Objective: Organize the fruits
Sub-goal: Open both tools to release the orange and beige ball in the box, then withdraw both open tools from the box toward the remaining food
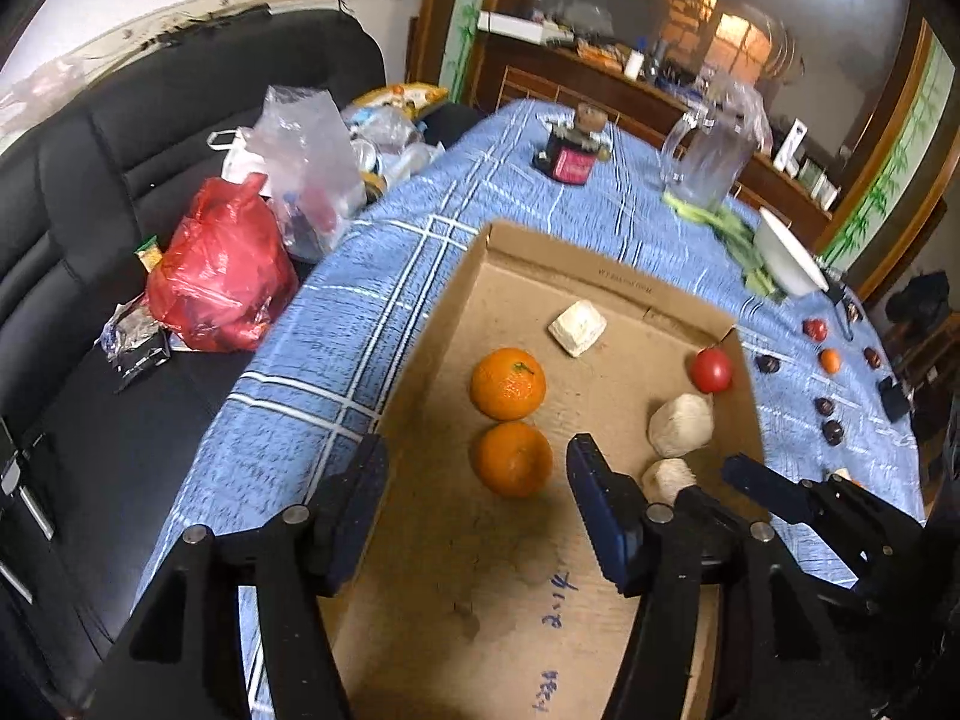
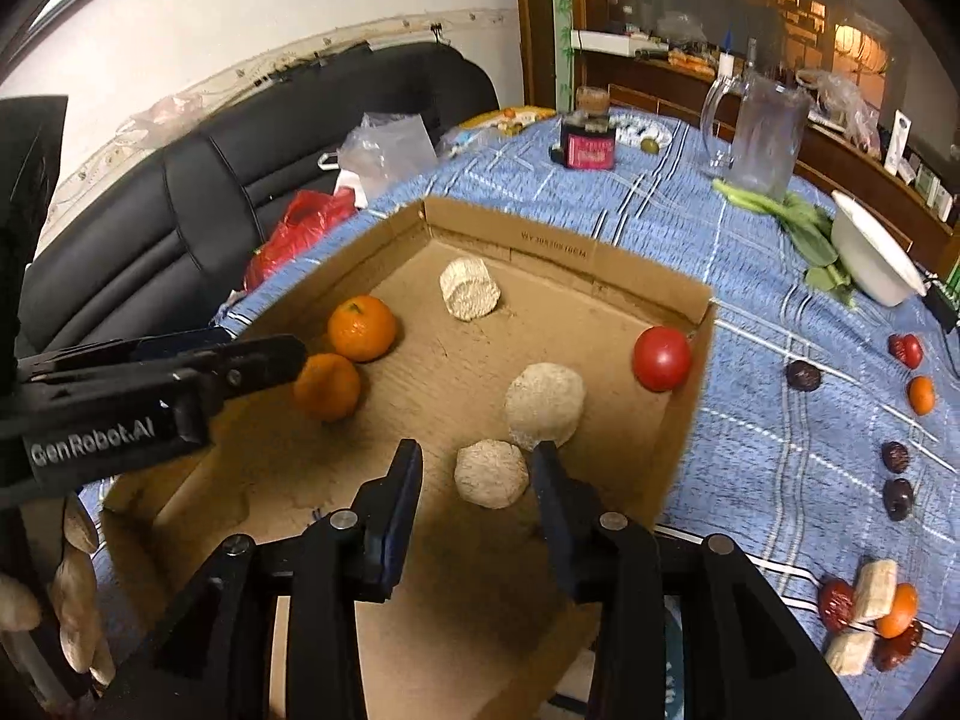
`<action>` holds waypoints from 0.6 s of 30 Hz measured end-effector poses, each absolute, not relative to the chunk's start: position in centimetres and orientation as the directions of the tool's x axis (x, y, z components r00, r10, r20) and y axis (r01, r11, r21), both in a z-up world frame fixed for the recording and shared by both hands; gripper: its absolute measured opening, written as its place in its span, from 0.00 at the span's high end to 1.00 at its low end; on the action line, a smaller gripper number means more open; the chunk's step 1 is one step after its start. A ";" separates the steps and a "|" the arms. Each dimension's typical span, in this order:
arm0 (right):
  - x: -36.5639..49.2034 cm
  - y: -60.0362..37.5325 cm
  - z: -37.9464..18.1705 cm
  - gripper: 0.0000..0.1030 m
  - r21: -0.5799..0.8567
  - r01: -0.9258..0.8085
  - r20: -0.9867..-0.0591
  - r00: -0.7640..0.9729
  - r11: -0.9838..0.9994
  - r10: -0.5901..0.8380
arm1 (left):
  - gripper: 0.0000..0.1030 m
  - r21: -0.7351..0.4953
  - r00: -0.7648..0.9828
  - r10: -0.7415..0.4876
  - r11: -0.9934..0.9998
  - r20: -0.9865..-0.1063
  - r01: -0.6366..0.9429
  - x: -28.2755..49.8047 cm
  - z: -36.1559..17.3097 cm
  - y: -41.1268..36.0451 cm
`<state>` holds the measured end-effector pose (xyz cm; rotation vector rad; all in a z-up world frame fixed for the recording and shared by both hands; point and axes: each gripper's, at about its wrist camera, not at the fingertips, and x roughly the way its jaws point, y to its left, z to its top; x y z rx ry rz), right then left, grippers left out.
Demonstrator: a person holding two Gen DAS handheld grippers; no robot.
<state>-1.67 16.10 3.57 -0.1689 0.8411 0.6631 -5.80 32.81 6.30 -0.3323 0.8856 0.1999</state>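
Note:
A shallow cardboard box (image 1: pixel 600 276) (image 2: pixel 516 240) lies on the blue checked tablecloth. In it are two oranges (image 1: pixel 507 383) (image 1: pixel 513 458), a red tomato (image 1: pixel 710 369) (image 2: pixel 661 357) and three pale chunks (image 1: pixel 577 327) (image 2: pixel 545 405) (image 2: pixel 491 473). My left gripper (image 1: pixel 477 468) is open, with the near orange between its fingers, not gripped. My right gripper (image 2: pixel 474 468) is open around the nearest pale chunk. The left gripper also shows in the right wrist view (image 2: pixel 264 354), beside the oranges (image 2: pixel 362 327) (image 2: pixel 327 387).
More fruit lies loose on the cloth to the right: dark plums (image 2: pixel 804 374), small oranges (image 2: pixel 921 393), red fruit (image 2: pixel 905 349) and pale chunks (image 2: pixel 875 589). A white bowl (image 2: pixel 870 258), greens, a glass jug (image 2: pixel 762 138) and a red jar (image 2: pixel 588 147) stand behind. A black sofa with bags (image 1: pixel 222 276) is left.

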 end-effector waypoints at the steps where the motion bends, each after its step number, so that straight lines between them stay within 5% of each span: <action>1: -2.0 15.7 3.8 0.59 0.122 -0.600 -0.731 0.485 0.791 0.480 | 0.39 -0.205 0.626 0.036 0.929 -0.779 -0.309 -6.3 6.5 32.7; 3: -2.6 14.4 4.4 0.58 0.154 -0.581 -0.716 0.492 0.799 0.496 | 0.38 -0.218 0.641 0.034 0.925 -0.766 -0.310 -7.4 7.0 32.1; 7: -3.9 11.2 5.2 0.39 0.236 -0.523 -0.672 0.522 0.819 0.526 | 0.37 -0.231 0.660 0.024 0.927 -0.751 -0.296 -9.0 7.4 30.3; 11: -5.1 7.5 5.2 0.38 0.300 -0.446 -0.642 0.559 0.843 0.525 | 0.24 -0.196 0.664 0.053 0.935 -0.746 -0.296 -10.0 7.5 27.5; 18: -6.0 2.0 4.7 0.35 0.353 -0.320 -0.630 0.614 0.879 0.476 | 0.23 -0.093 0.670 0.082 0.971 -0.738 -0.222 -10.9 7.9 22.1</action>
